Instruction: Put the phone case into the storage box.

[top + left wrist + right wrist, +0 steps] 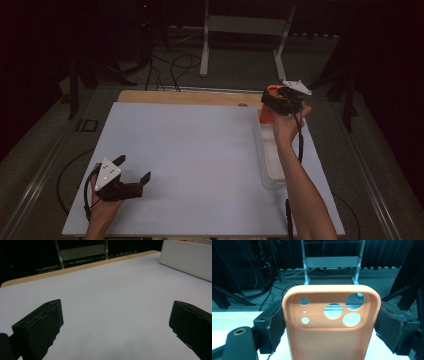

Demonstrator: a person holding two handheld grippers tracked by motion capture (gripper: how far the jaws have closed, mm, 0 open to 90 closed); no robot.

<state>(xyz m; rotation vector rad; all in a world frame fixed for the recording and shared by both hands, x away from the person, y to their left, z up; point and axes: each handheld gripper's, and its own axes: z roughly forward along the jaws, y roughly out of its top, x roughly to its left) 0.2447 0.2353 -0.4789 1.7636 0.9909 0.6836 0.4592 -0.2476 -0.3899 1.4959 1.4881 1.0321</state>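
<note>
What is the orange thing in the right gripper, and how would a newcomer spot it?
Start at the white table and go to the long white bin at its right edge. Above the bin's far end, the right gripper clamps an orange phone case, with round camera holes.

- The white table (200, 155) is bare across the centre and left of the high view, open to passage.
- A clear bin (267, 155) lies along its right edge, blocking that side.
- The right gripper (280, 102) with an orange case (329, 322) hangs over the bin's far end.
- The left gripper (132, 170) sits lower left, jaws apart.
</note>
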